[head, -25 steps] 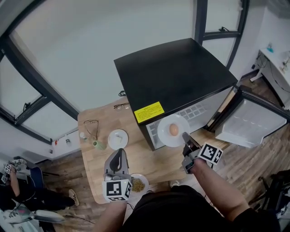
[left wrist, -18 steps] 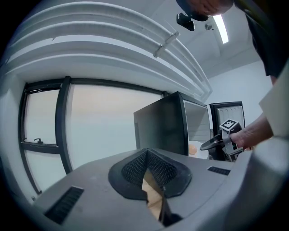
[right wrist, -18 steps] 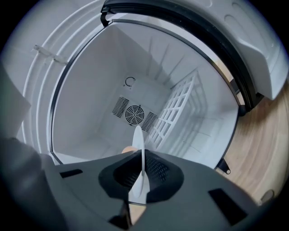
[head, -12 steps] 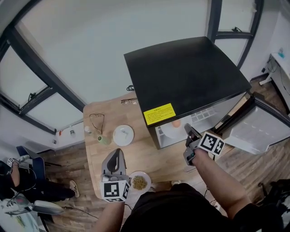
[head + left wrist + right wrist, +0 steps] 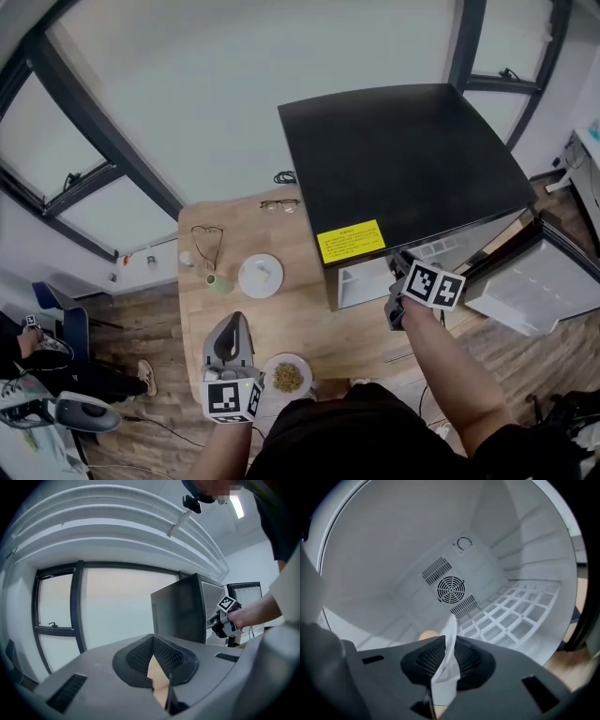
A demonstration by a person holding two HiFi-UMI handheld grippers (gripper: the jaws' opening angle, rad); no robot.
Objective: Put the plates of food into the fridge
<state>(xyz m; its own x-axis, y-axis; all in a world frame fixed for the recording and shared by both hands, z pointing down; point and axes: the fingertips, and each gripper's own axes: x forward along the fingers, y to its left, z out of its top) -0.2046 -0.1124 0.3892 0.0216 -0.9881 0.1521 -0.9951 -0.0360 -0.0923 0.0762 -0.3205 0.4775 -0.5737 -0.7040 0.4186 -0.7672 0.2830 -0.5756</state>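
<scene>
Plate (image 5: 450, 629): white, caught edge-on in the right gripper view. It's inside the fridge, its rim standing up between the jaws with the wire shelf behind it. The head view hides it under the fridge's black top.
Food (image 5: 425, 635): a pale brown rounded lump peeks out just left of the rim, and the gripper body covers most of it.
Right gripper (image 5: 449, 644): it reaches into the fridge cavity. The jaws have just been opening a touch, yet they stand narrow; the rim fills the slit and the pads look pressed on it.
Fridge (image 5: 403, 159): black on top with a yellow sticker (image 5: 351, 241) on the front edge, and its door (image 5: 548, 286) is swung open to the right. Inside are white walls, a round fan grille (image 5: 450, 588) on the back wall and a white wire shelf (image 5: 511, 611).
Second plate (image 5: 286, 377): sits on the desk near the person, carrying brownish crumbly food, just right of the left gripper.
Left gripper (image 5: 237, 321): hovers over the desk with its jaws together and nothing between them. Only the wood shows through the slit below the tips.
Third plate (image 5: 261, 276): white, farther back on the desk, with something pale on it, well apart from both grippers.
Desk (image 5: 309, 323): light wood, with the fridge at its right. One pair of glasses (image 5: 208, 246) lies near the far left corner and another (image 5: 279, 203) at the far edge.
</scene>
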